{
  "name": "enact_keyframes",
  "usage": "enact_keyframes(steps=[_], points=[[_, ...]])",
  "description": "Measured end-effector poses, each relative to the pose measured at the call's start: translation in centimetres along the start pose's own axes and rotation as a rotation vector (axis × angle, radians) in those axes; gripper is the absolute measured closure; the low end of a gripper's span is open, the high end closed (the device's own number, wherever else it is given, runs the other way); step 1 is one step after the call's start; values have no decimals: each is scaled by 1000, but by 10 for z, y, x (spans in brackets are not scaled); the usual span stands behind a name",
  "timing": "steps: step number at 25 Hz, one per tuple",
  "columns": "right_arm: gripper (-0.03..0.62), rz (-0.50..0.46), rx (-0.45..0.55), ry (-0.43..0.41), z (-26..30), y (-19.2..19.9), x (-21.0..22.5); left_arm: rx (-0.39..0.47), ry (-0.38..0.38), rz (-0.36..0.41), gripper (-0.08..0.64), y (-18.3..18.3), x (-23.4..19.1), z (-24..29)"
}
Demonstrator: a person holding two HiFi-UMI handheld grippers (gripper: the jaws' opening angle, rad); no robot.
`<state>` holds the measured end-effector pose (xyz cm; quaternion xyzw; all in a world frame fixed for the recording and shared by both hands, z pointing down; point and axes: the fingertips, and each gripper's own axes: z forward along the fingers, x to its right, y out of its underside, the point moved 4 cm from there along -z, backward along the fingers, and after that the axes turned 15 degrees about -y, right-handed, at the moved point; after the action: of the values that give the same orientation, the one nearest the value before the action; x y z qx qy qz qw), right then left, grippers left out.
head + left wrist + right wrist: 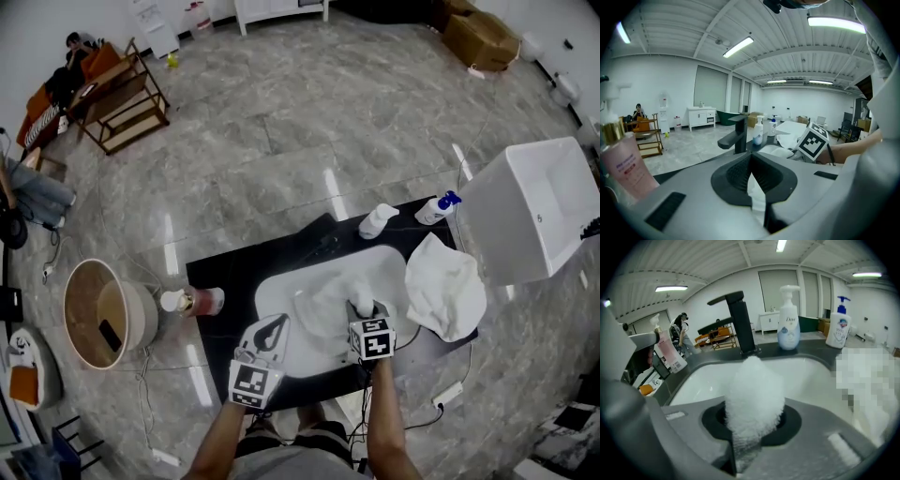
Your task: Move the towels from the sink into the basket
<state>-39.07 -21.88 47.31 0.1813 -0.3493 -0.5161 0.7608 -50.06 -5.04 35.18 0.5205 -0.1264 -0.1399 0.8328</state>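
Note:
A white fluffy towel [333,298] lies bunched in the white sink [279,281] set in a black counter. My right gripper [362,309] is down in the basin and shut on a fold of that towel [754,385], which stands up between the pads of the right gripper [754,416]. A second white towel [445,286] lies spread on the counter right of the sink. My left gripper [277,328] hovers at the sink's front rim; in the left gripper view the left gripper [751,171] has its pads meeting, with nothing held. A white square basket [539,211] stands at the right.
A black faucet [740,322] rises behind the sink, with two pump bottles [789,319] [839,324] beside it. A pink bottle [199,301] lies at the counter's left end. A round wooden bin [103,314] stands on the floor at the left.

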Motion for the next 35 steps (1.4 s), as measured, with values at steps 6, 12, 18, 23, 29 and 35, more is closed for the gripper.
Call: enact_keyframes(steps=[6, 12, 18, 23, 29, 35], points=[[494, -40, 135, 72, -62, -29, -35, 93, 29, 38, 551, -34, -1, -29], [494, -67, 281, 175, -138, -49, -75, 183, 95, 72, 551, -63, 6, -68], [494, -115, 394, 287, -215, -58, -133, 256, 178, 94, 551, -83, 14, -116], [494, -146, 472, 388, -273, -46, -183, 318, 249, 115, 551, -92, 27, -159], [494, -148, 538, 505, -333, -15, -233, 353, 336, 140, 551, -87, 45, -208], [494, -123, 593, 628, -390, 18, -269, 371, 443, 161, 551, -81, 78, -247]])
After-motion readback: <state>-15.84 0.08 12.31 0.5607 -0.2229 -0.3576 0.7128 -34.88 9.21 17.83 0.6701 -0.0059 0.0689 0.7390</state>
